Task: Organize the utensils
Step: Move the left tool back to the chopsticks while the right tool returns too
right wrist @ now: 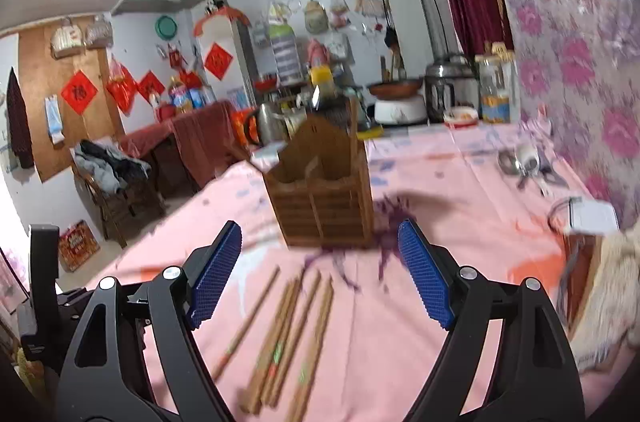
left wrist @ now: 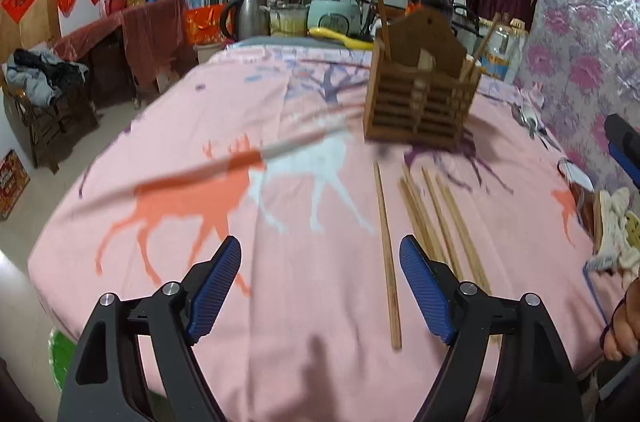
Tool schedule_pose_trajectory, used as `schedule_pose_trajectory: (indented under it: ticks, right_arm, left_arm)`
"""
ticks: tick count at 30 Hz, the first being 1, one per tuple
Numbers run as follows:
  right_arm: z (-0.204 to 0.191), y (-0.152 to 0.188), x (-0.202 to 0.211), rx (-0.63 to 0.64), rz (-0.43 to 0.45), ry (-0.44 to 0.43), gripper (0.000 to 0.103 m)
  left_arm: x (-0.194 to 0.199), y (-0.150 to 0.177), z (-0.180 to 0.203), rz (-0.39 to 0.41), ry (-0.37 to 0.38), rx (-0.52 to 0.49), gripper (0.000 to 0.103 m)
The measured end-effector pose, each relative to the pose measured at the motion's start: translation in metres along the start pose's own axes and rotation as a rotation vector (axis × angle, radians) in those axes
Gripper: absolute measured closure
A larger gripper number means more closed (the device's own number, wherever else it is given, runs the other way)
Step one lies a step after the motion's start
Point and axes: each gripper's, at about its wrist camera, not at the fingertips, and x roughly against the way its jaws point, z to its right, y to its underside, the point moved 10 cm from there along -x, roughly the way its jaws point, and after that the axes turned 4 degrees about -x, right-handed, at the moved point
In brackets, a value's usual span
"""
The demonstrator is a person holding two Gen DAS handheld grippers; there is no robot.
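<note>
Both pairs of black tongs with ridged blue pads stand wide apart with nothing between the pads: the left tongs (left wrist: 320,286) and the right tongs (right wrist: 320,272) each hang above the pink cloth-covered surface (left wrist: 304,302) printed with orange and white deer.

Just ahead of the left tongs, a single long brown wooden chopstick (left wrist: 386,254) lies alone on the cloth, running away from the camera. Beside it, towards the right pad, the other brown wooden chopsticks (right wrist: 292,338) lie loosely side by side in a small group; in the right wrist view they sit between the pads and below them, blurred.

Beyond the chopsticks stands a slatted brown wooden utensil holder (left wrist: 420,102) with a tall peaked back, upright on the cloth. A few chopsticks (left wrist: 478,50) already lean in its compartments. Metal spoons (right wrist: 520,164) lie farther right, near the flowered wall covering (right wrist: 580,62).
</note>
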Motion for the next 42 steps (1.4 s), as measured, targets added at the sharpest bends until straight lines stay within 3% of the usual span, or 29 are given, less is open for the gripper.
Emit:
schedule_pose_trajectory:
  ticks: [7, 12, 15, 20, 22, 26, 28, 32, 36, 42]
  right_arm:
    - [0.010, 0.051, 0.009, 0.021, -0.086, 0.026, 0.025]
    - [0.013, 0.102, 0.012, 0.095, -0.192, 0.055, 0.025]
    - [0.015, 0.127, 0.011, 0.121, -0.253, 0.054, 0.025]
    - [0.016, 0.162, 0.006, 0.197, -0.340, 0.061, 0.025]
    - [0.013, 0.167, 0.003, 0.214, -0.354, 0.061, 0.025]
    - [0.006, 0.173, -0.002, 0.247, -0.364, 0.052, 0.025]
    - [0.009, 0.174, -0.005, 0.270, -0.358, 0.081, 0.027]
    - [0.043, 0.154, -0.002, 0.197, -0.302, 0.200, 0.033]
    - [0.053, 0.146, 0.002, 0.120, -0.286, 0.151, 0.036]
    - [0.038, 0.150, 0.001, 0.155, -0.281, 0.108, 0.046]
  left_arm:
    - [-0.006, 0.040, 0.020, -0.017, 0.011, -0.056, 0.018]
    - [-0.027, 0.066, 0.027, -0.071, 0.008, -0.065, 0.018]
    - [-0.037, 0.076, 0.020, -0.096, 0.008, -0.036, 0.018]
    - [-0.039, 0.077, 0.015, -0.072, -0.033, -0.057, 0.010]
    - [-0.040, 0.078, 0.014, -0.058, -0.059, -0.063, 0.005]
    - [-0.040, 0.078, 0.013, -0.047, -0.061, -0.057, 0.004]
    - [-0.040, 0.078, 0.013, -0.043, -0.063, -0.058, 0.004]
    - [-0.040, 0.078, 0.013, -0.042, -0.064, -0.058, 0.004]
    - [-0.040, 0.078, 0.013, -0.046, -0.066, -0.056, 0.004]
    - [-0.038, 0.078, 0.014, -0.046, -0.063, -0.060, 0.005]
